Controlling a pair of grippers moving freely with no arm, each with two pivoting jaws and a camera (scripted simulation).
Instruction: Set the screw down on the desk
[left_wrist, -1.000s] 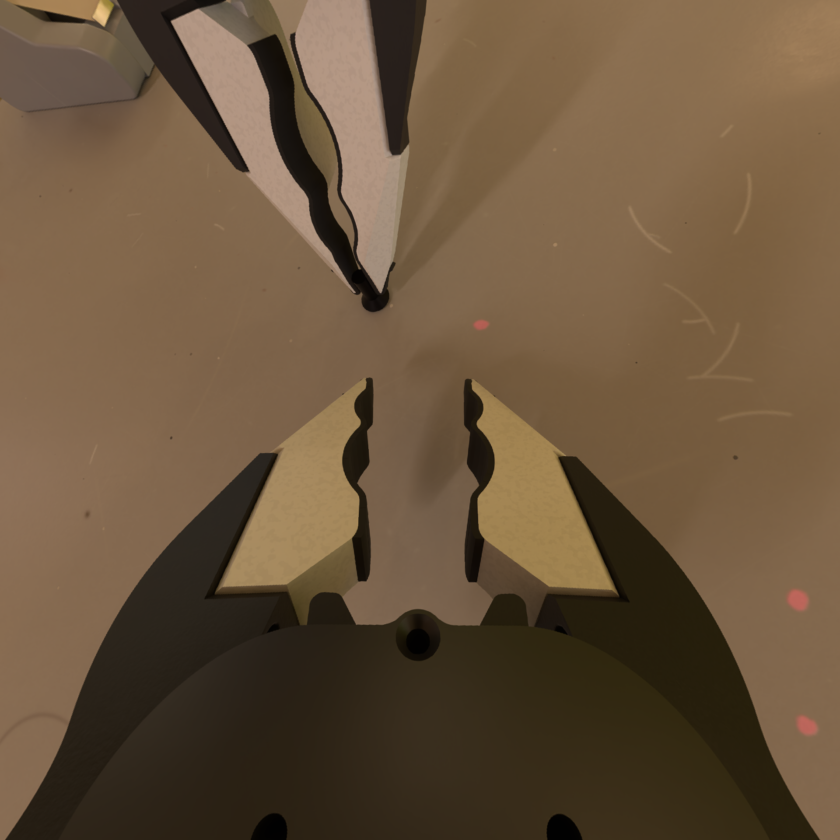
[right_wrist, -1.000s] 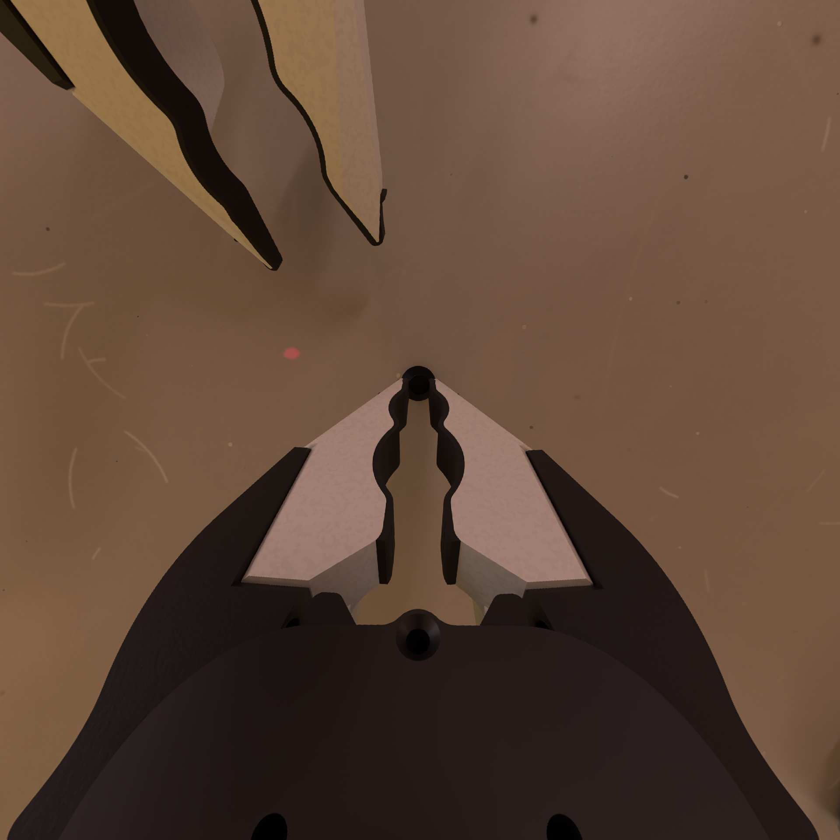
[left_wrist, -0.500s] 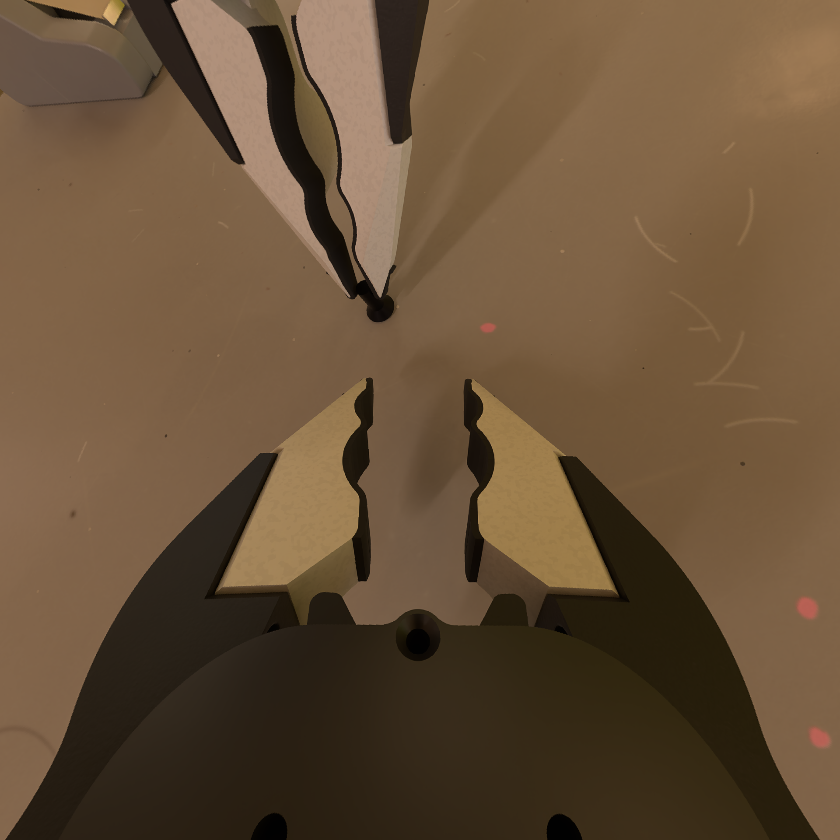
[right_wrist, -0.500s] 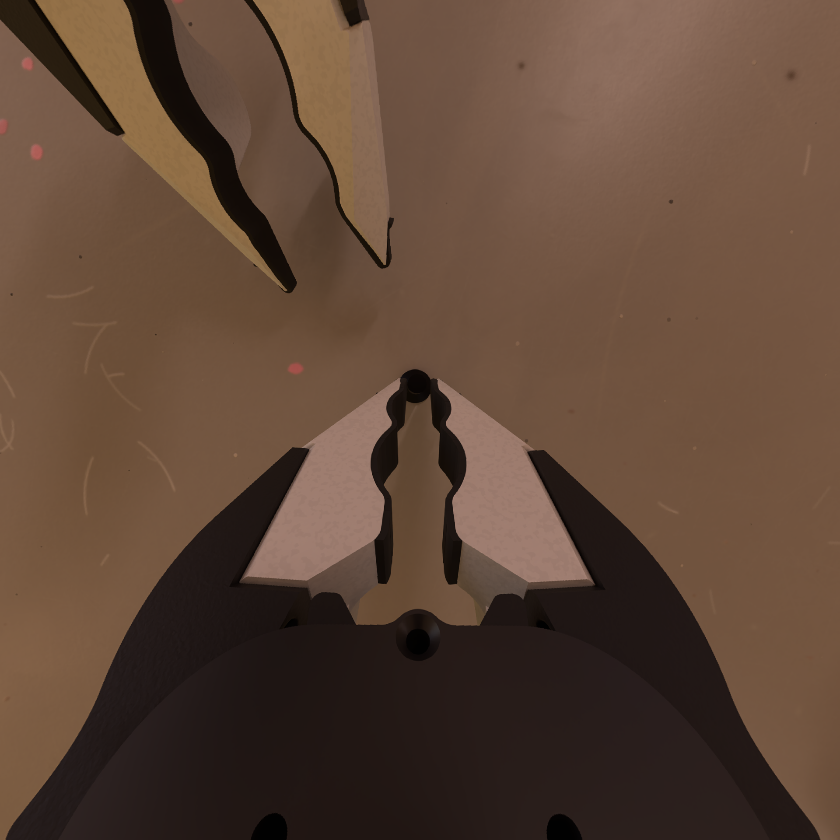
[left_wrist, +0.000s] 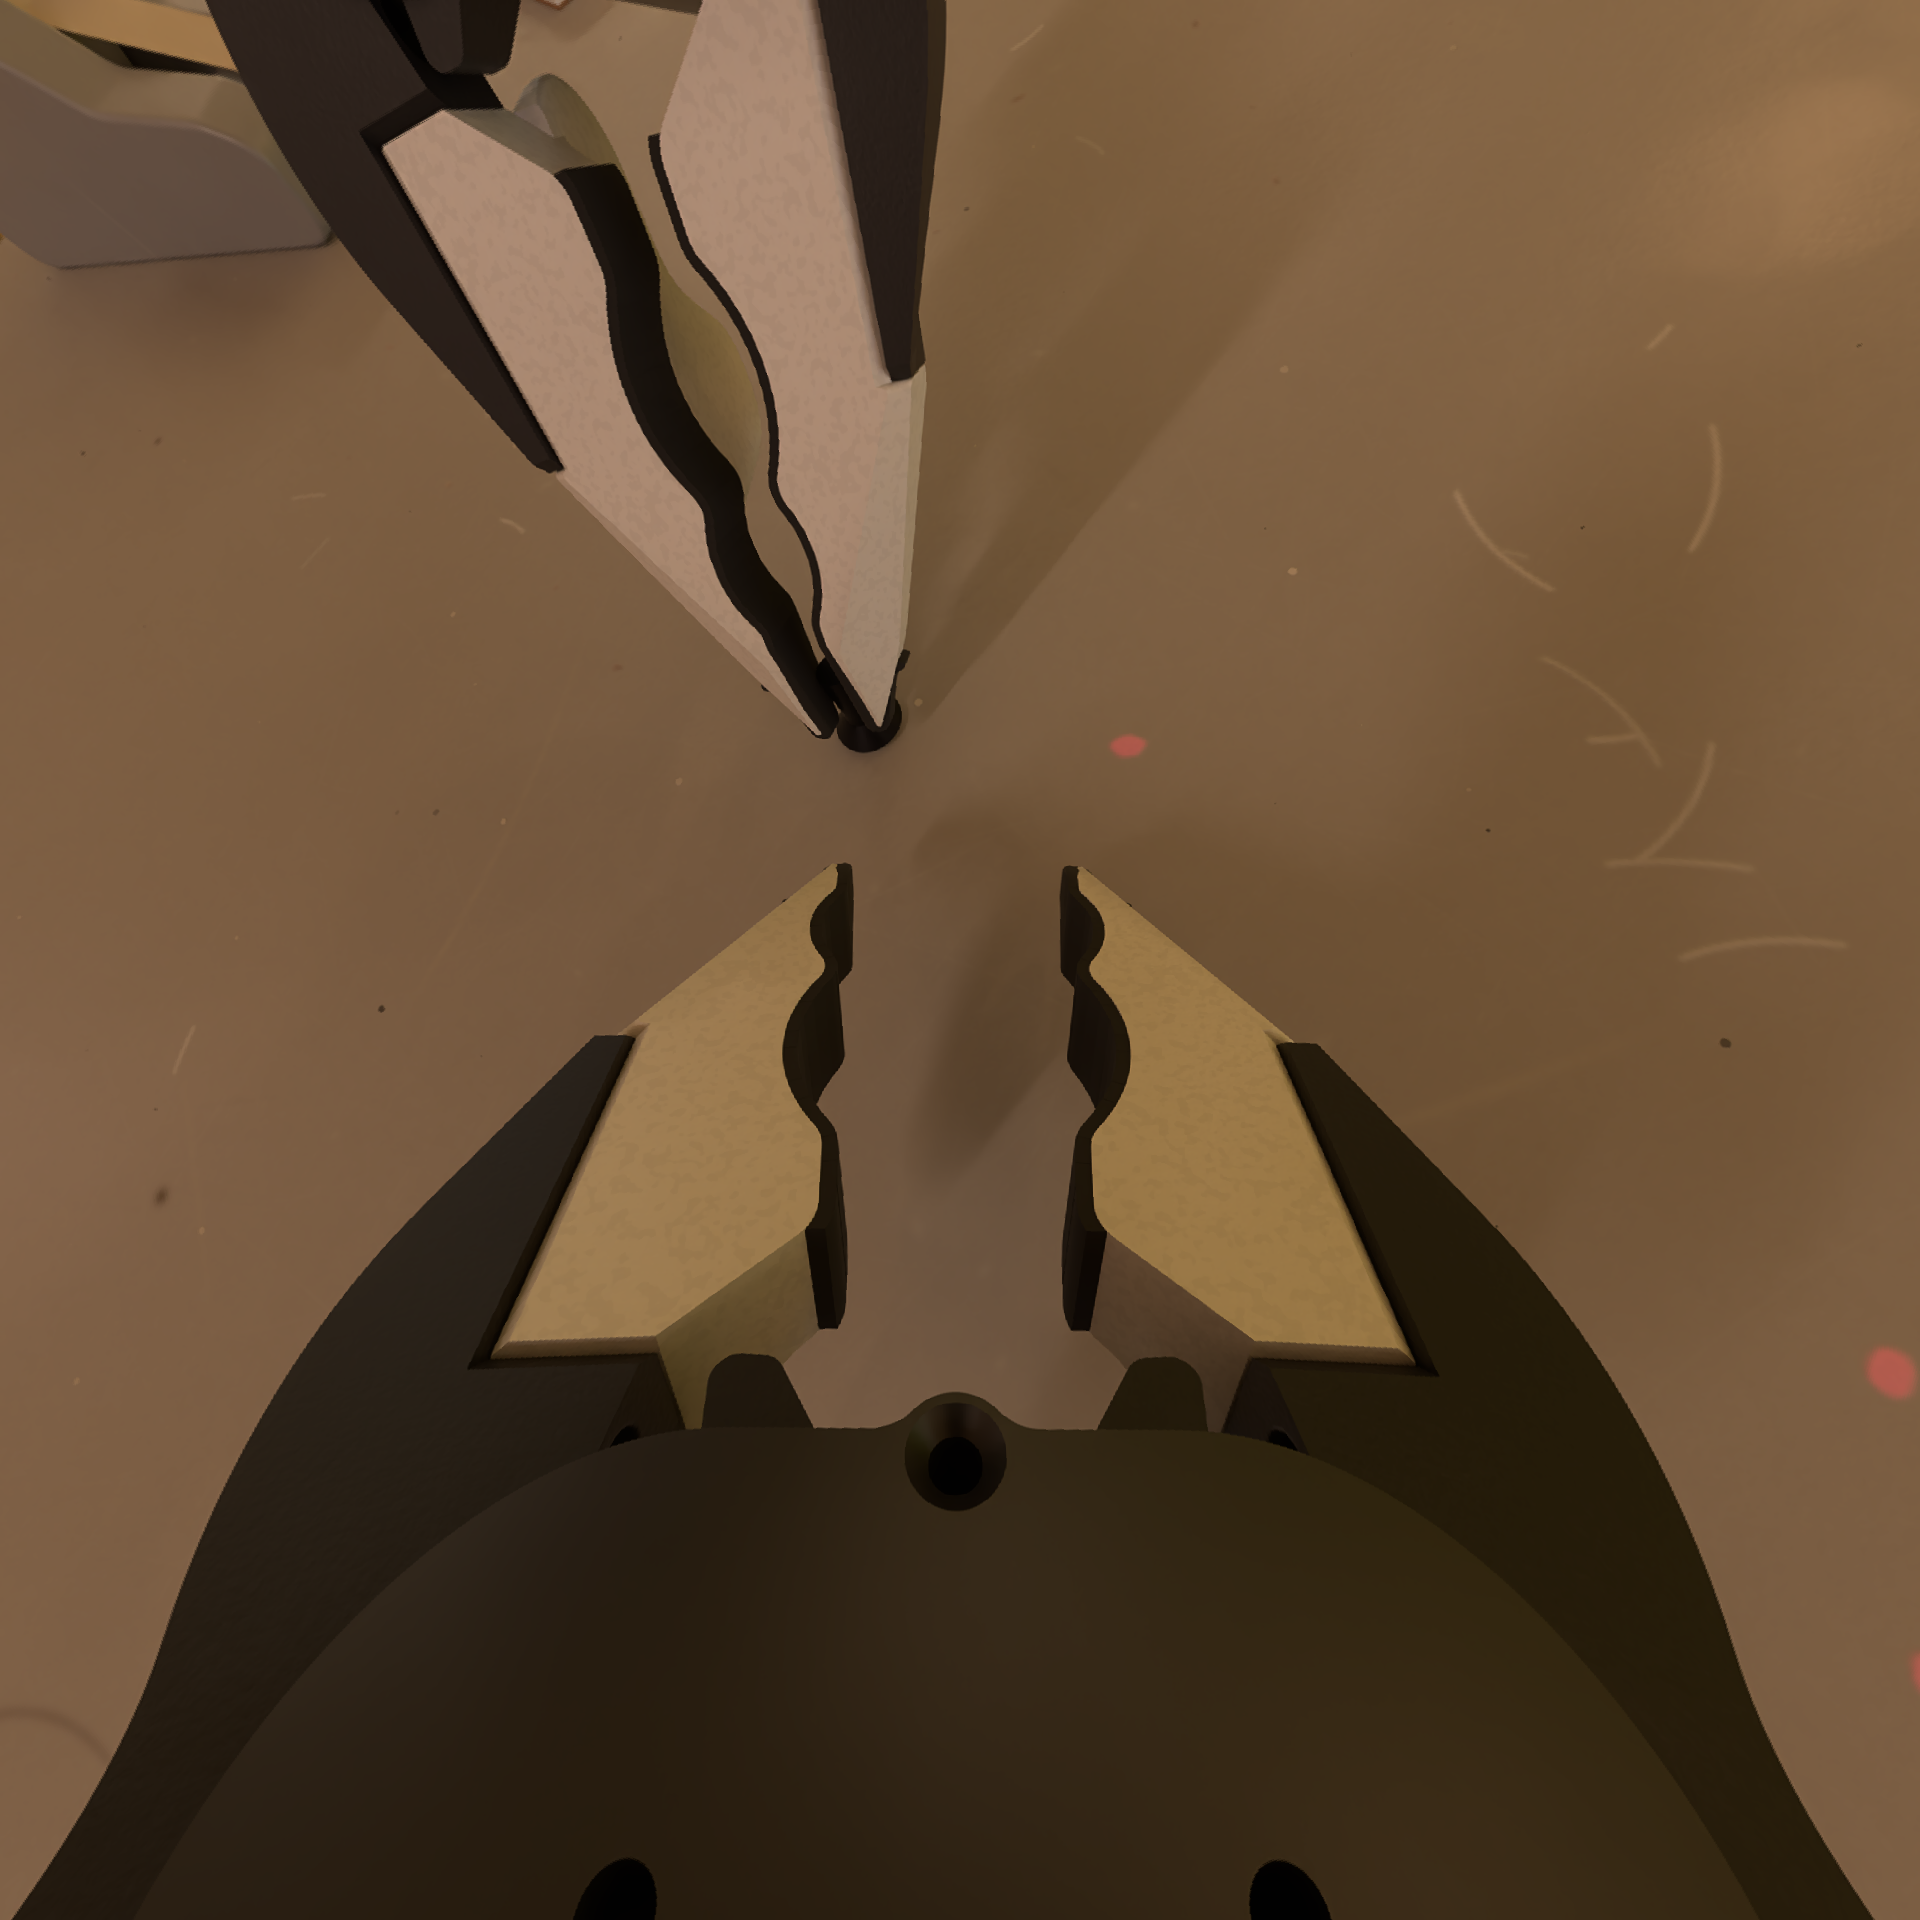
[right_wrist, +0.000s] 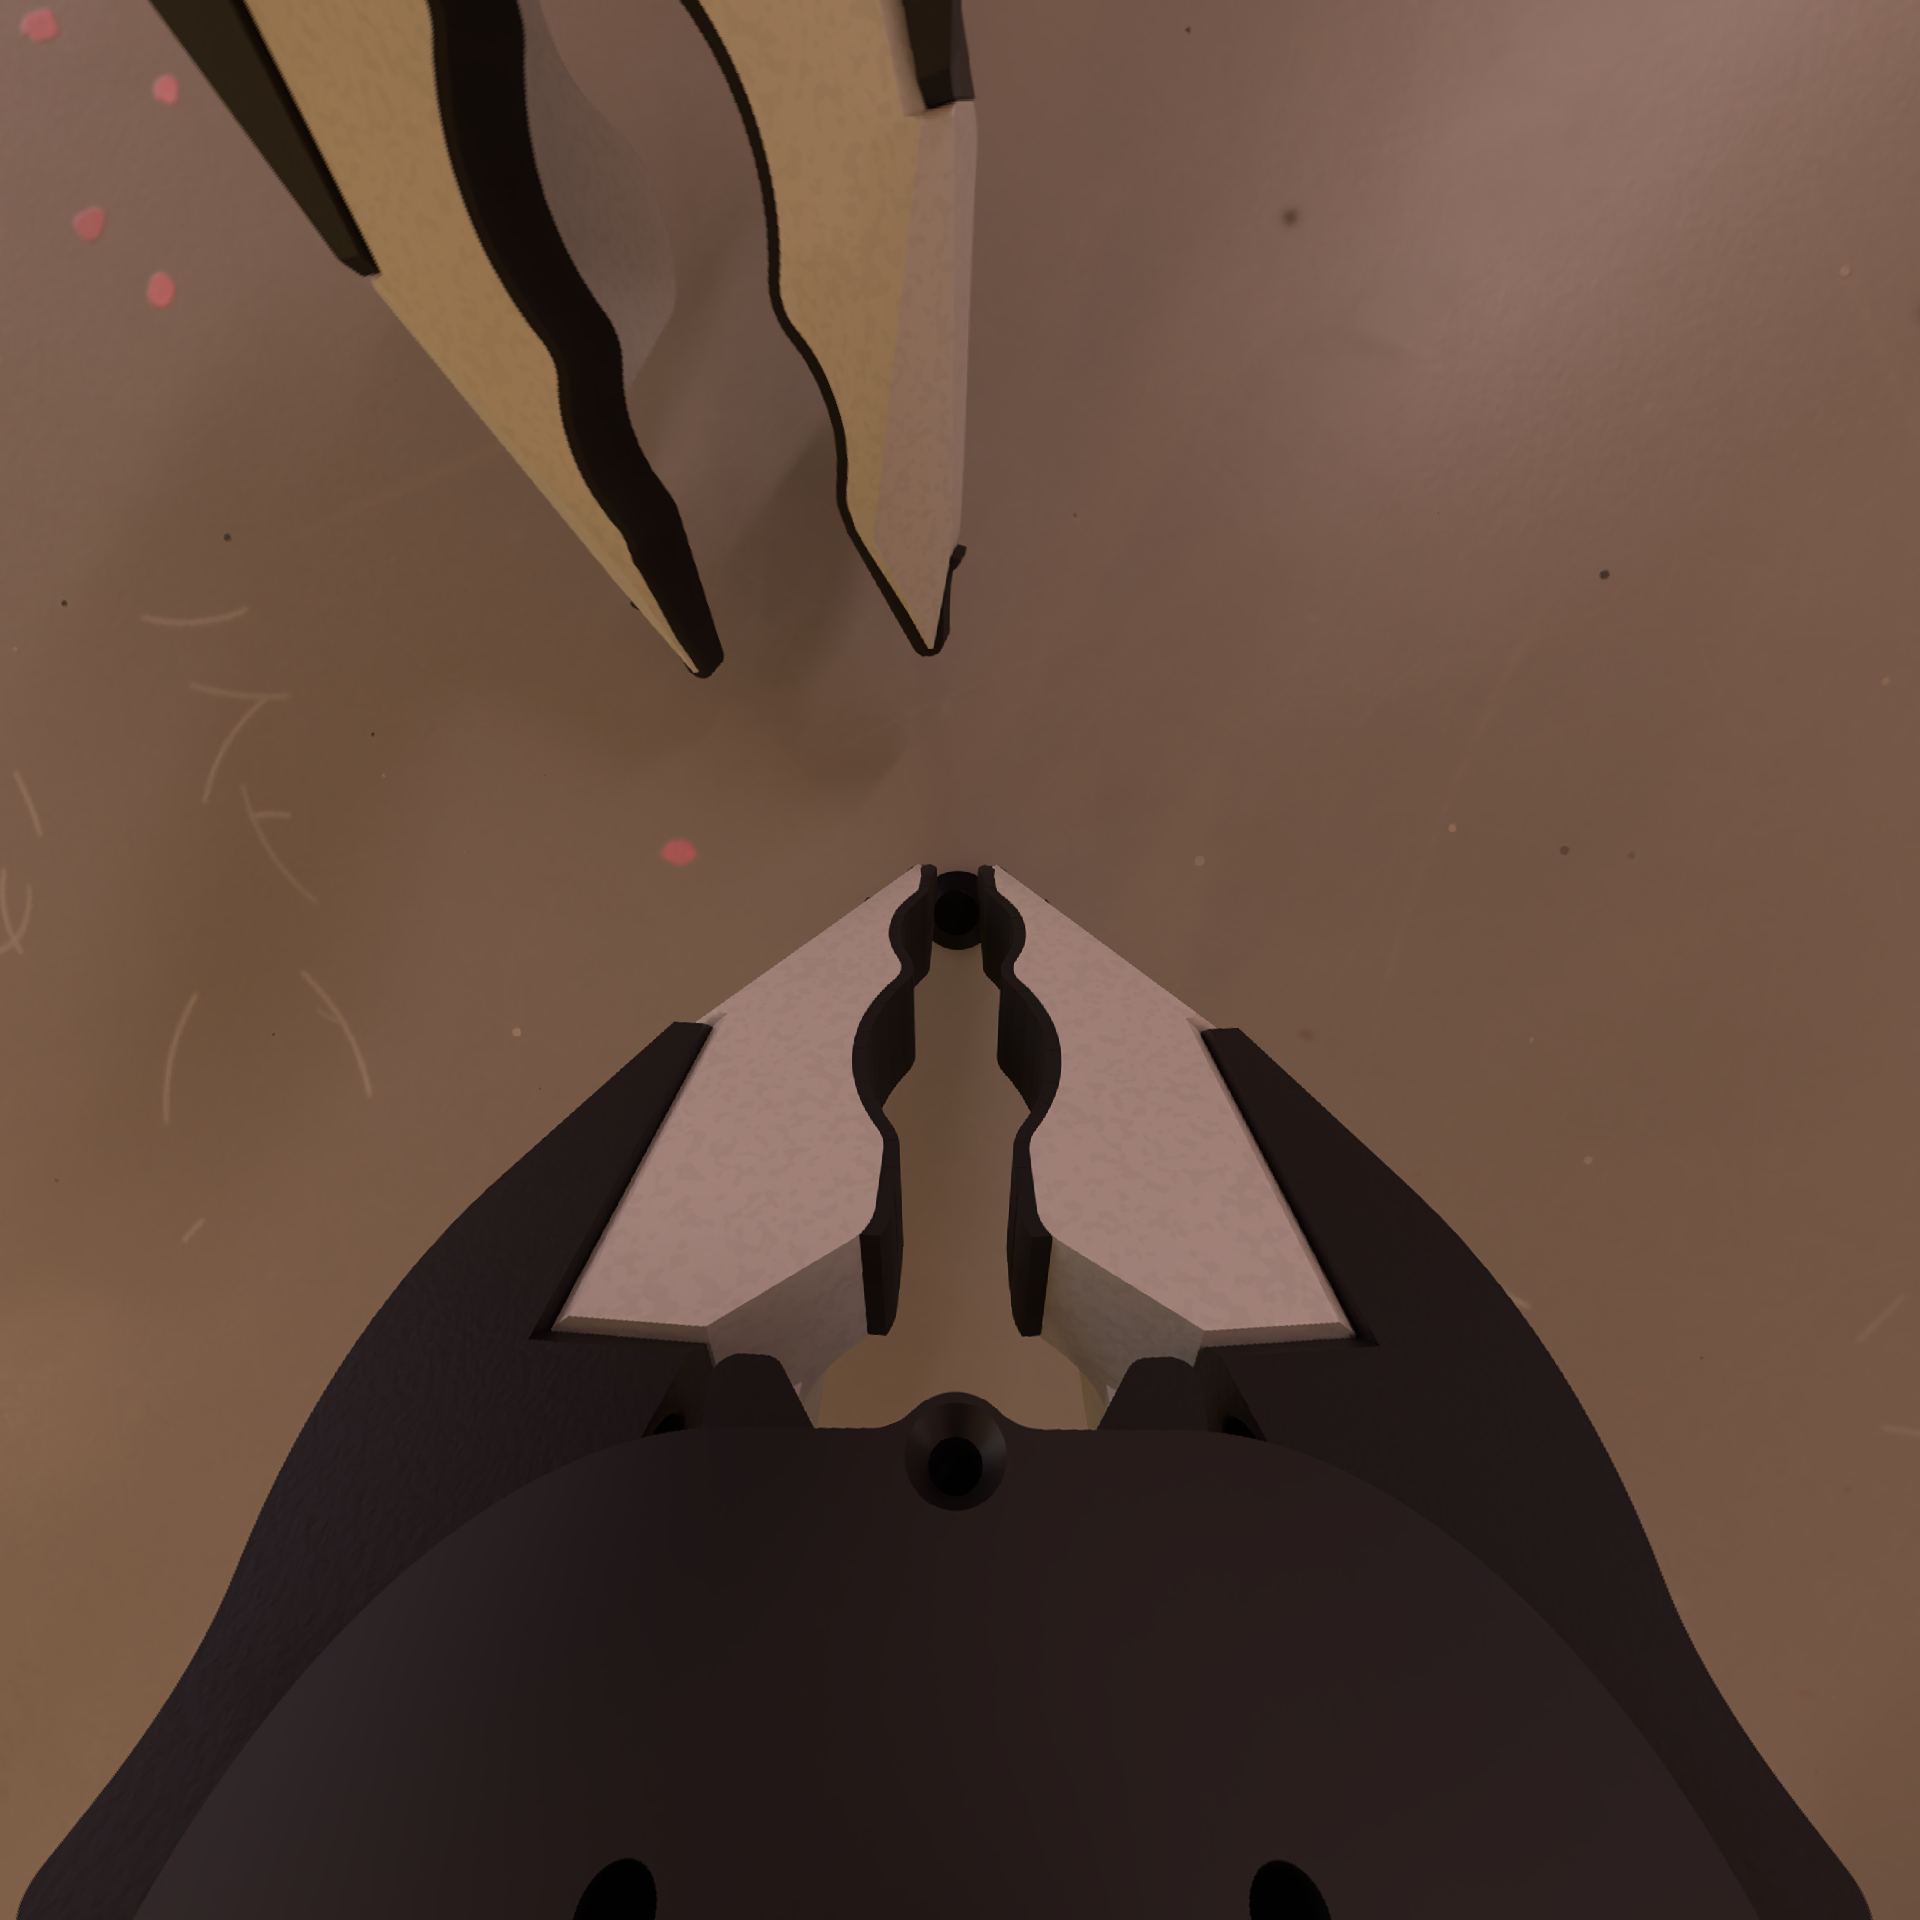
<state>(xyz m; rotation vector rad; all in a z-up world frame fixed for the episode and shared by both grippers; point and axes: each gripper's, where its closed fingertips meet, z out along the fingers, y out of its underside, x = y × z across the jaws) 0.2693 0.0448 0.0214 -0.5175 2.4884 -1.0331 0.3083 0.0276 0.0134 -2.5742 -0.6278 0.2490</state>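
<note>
A small black screw (right_wrist: 954, 916) sits pinched between the tips of my right gripper (right_wrist: 956, 878), whose jaws are nearly closed on it. In the left wrist view the right gripper (left_wrist: 854, 717) points steeply down, and the screw's head (left_wrist: 869, 736) is at the brown desk (left_wrist: 1351, 727), touching it or just above it. My left gripper (left_wrist: 958, 878) is open and empty, a short way in front of the screw. It also shows in the right wrist view (right_wrist: 819, 657), hanging open just beyond the screw.
A grey block-shaped object (left_wrist: 156, 177) stands at the far upper left in the left wrist view, behind the right gripper. The desk carries faint scratches (left_wrist: 1662, 790) and small red spots (left_wrist: 1127, 745).
The right gripper has sunk slightly toward the desk with the screw still held. The two grippers now sit a little closer together. The left gripper's jaws have not moved.
</note>
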